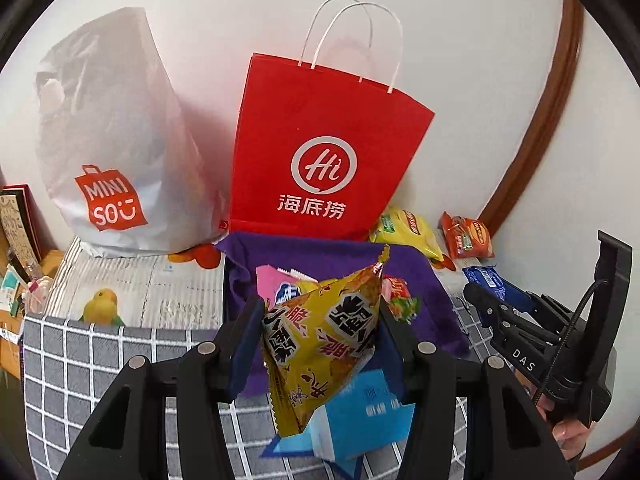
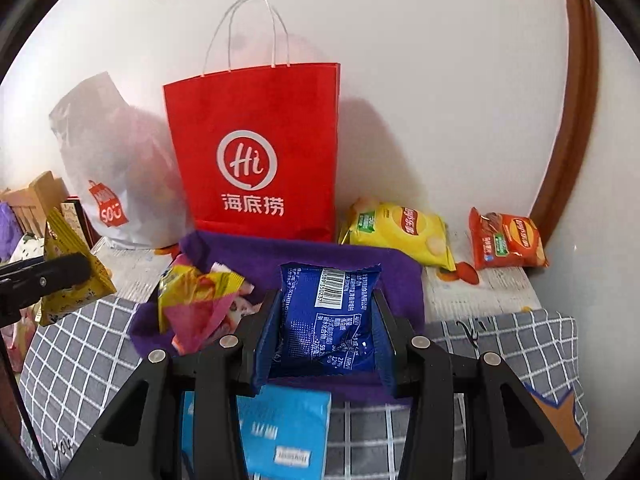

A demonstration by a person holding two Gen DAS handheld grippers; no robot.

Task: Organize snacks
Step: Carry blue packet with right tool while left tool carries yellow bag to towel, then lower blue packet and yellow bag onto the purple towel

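Left gripper [image 1: 320,340] pinching yellow packet [image 1: 320,344], right gripper [image 2: 324,328] pinching blue packet [image 2: 330,316], both above purple bin [image 2: 280,256] before red bag [image 2: 256,152]

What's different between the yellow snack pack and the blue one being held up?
The yellow pack is a puffy pyramid shape with big black characters; the blue pack is flat and rectangular, showing a barcode and small print. The yellow pack sits in the left hand-held gripper, the blue pack in the right hand-held gripper. Both are clamped and lifted over the purple cloth.
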